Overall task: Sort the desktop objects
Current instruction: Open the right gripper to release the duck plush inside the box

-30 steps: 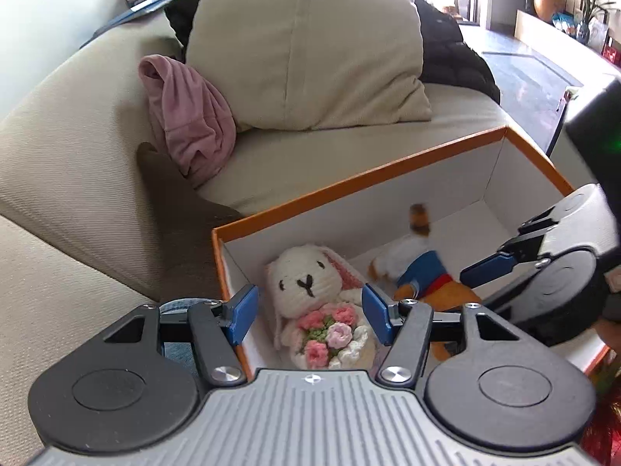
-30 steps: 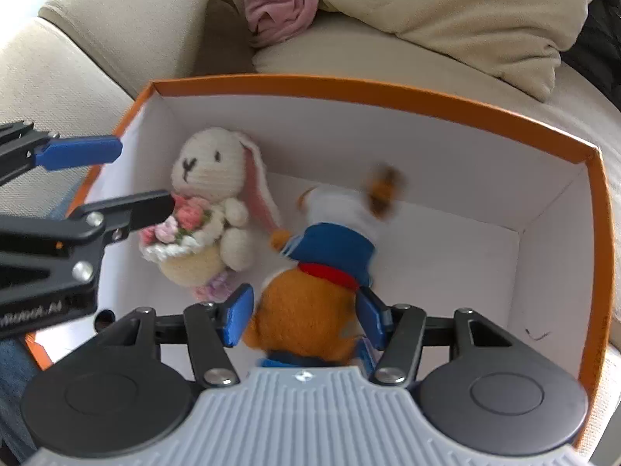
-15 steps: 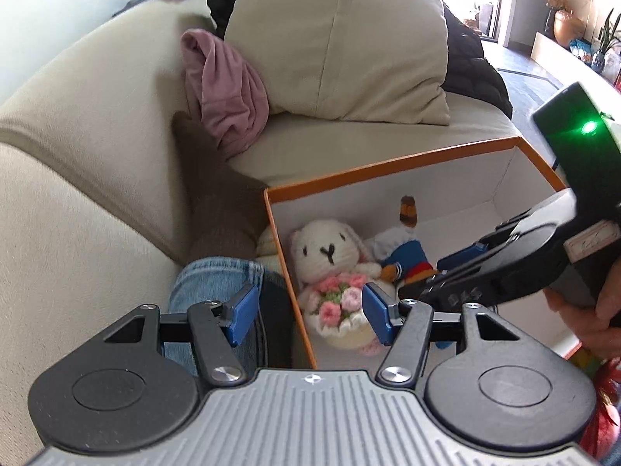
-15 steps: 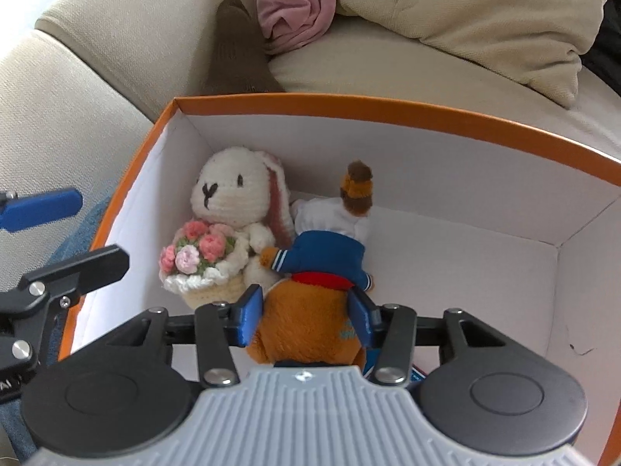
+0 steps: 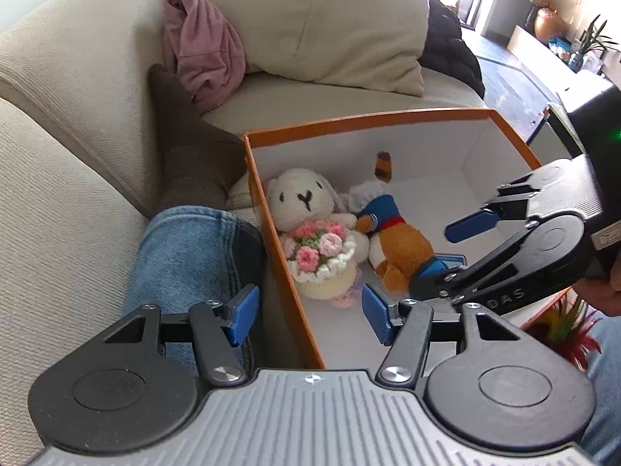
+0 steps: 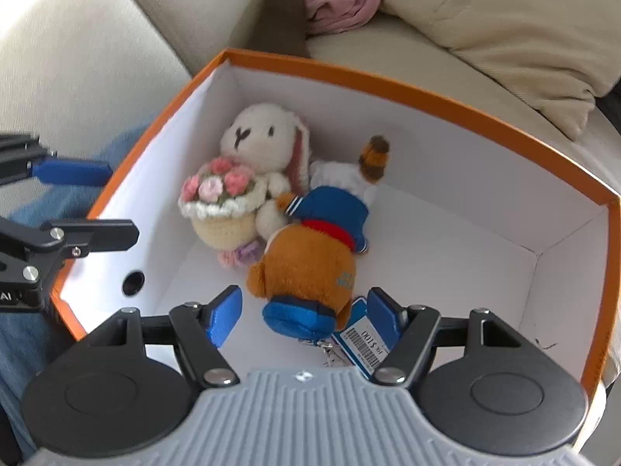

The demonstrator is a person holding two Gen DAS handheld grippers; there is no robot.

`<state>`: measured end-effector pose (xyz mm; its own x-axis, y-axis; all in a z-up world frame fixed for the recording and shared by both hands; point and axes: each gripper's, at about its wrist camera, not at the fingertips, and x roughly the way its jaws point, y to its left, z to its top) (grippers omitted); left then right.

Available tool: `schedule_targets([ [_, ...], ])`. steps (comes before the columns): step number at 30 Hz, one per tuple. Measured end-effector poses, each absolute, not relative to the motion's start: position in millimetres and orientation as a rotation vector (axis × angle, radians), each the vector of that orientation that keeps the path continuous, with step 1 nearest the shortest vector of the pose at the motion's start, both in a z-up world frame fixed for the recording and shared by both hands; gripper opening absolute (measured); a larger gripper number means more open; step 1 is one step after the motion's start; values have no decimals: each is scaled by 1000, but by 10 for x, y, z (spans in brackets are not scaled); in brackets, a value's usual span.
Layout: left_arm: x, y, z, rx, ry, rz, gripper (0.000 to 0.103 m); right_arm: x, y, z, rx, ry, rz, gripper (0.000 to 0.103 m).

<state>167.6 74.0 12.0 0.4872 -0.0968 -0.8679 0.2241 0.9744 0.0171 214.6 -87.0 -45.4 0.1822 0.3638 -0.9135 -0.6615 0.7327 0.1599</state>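
An orange-rimmed white box [image 6: 423, 89] sits on a beige sofa; it also shows in the left wrist view [image 5: 368, 122]. Inside lie a white crochet bunny with a flower basket [image 6: 256, 143] [image 5: 302, 202] and an orange plush in a blue sailor top [image 6: 310, 264] [image 5: 399, 244], with a barcode tag [image 6: 363, 343]. My right gripper [image 6: 304, 314] is open, its fingers either side of the plush's blue end without touching it. My left gripper [image 5: 308, 314] is open and empty, straddling the box's near left wall.
A cream cushion [image 5: 322, 23] and pink cloth [image 5: 202, 50] lie on the sofa behind the box. A leg in blue jeans [image 5: 194, 252] with a brown sock [image 5: 190, 151] rests left of the box. A spiky red-green thing [image 5: 562, 334] peeks out at lower right.
My right gripper has opened and let the orange plush down on the box floor, then drawn back a little. My left gripper has moved back and left, over the box's wall.
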Motion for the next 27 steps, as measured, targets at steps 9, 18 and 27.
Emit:
schedule_targets([
  [9, 1742, 772, -1, 109, 1077, -187, 32, 2302, -839, -603, -251, 1227, 671, 45],
  [18, 1748, 744, -6, 122, 1083, -171, 30, 2393, -890, -636, -179, 1195, 683, 43],
  [27, 1734, 740, 1, 111, 1076, -166, 30, 2404, -819, -670, -197, 1214, 673, 51],
])
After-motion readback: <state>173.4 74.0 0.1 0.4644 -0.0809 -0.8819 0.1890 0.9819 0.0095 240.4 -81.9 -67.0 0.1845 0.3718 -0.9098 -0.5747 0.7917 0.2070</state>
